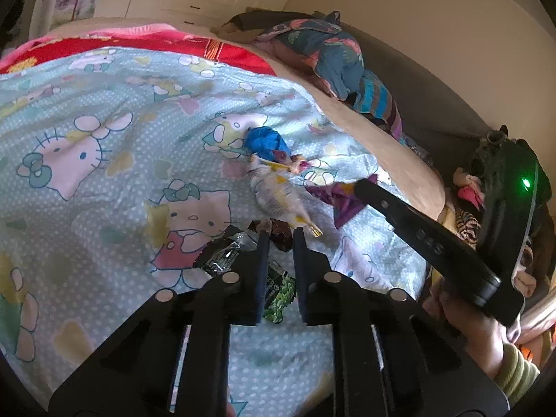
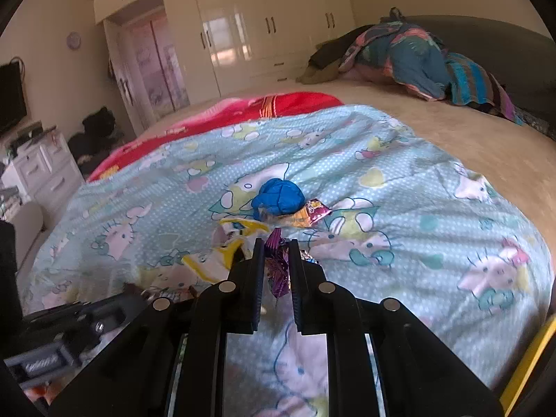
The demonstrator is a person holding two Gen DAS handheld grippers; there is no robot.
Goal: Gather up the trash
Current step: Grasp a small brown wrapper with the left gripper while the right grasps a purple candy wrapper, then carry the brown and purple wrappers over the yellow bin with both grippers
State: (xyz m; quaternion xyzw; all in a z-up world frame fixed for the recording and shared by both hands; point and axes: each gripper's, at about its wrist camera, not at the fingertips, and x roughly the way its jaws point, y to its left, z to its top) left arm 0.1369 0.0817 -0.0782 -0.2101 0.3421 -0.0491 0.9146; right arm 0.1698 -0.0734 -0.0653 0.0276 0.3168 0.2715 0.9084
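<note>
Several pieces of trash lie on a Hello Kitty quilt (image 1: 104,180). A crumpled blue bag (image 1: 266,142) and a white-yellow wrapper (image 1: 278,194) lie ahead of my left gripper (image 1: 281,234). Its jaws stand narrowly apart around a dark brown wrapper (image 1: 279,238), with a green-black packet (image 1: 278,292) under them. My right gripper (image 2: 274,243) is shut on a purple wrapper (image 2: 278,271), which also shows in the left wrist view (image 1: 338,201). The blue bag (image 2: 278,198), an orange-pink wrapper (image 2: 311,213) and the white-yellow wrapper (image 2: 222,257) lie just beyond it.
A red blanket (image 2: 243,111) lies past the quilt. Heaped clothes (image 2: 417,55) sit at the bed's far side by a dark headboard (image 2: 504,48). White wardrobes (image 2: 260,27) stand behind. A dresser (image 2: 38,166) stands at the left.
</note>
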